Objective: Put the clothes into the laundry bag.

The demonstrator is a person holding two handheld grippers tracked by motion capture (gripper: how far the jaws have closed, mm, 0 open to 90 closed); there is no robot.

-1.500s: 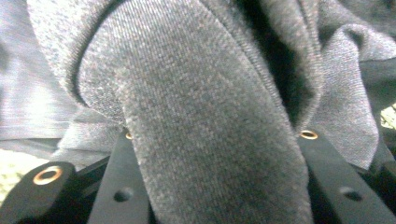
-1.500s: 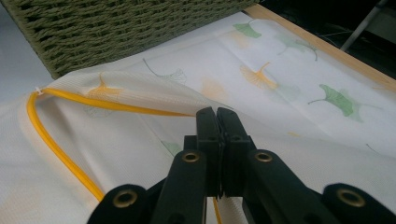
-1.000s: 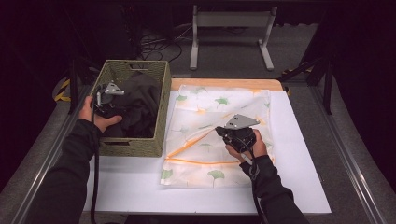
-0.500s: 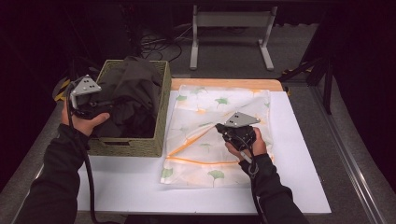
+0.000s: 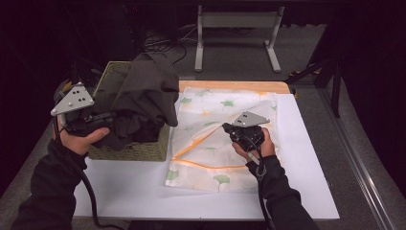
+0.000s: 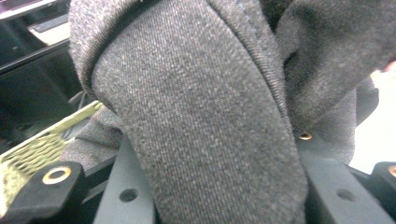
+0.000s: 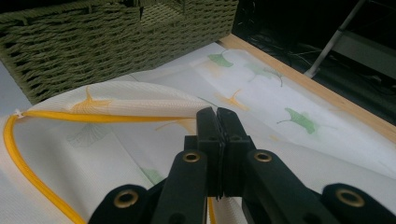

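One dark cloth (image 5: 143, 98) hangs over the basket (image 5: 131, 149), pinched tight by the left gripper (image 5: 95, 125). It looks soft, floppy and thick; grab an edge. Right gripper (image 7: 216, 116) is closed, empty.

The left gripper (image 5: 98, 122), a black tool with a grey three-cornered plate on top, is sitting in the person's left hand (image 5: 84, 136), held up at the left side. Its two black fingers (image 6: 327, 186) are squeezing something between them. The left arm in its dark sleeve is coming up from the bottom corner. The right gripper (image 5: 226, 128), black with the same grey plate, is sitting low in the right hand (image 5: 253, 143). Its black fingers (image 7: 208, 126) are pressing flat together, pointing left. The right arm is reaching forward from below.
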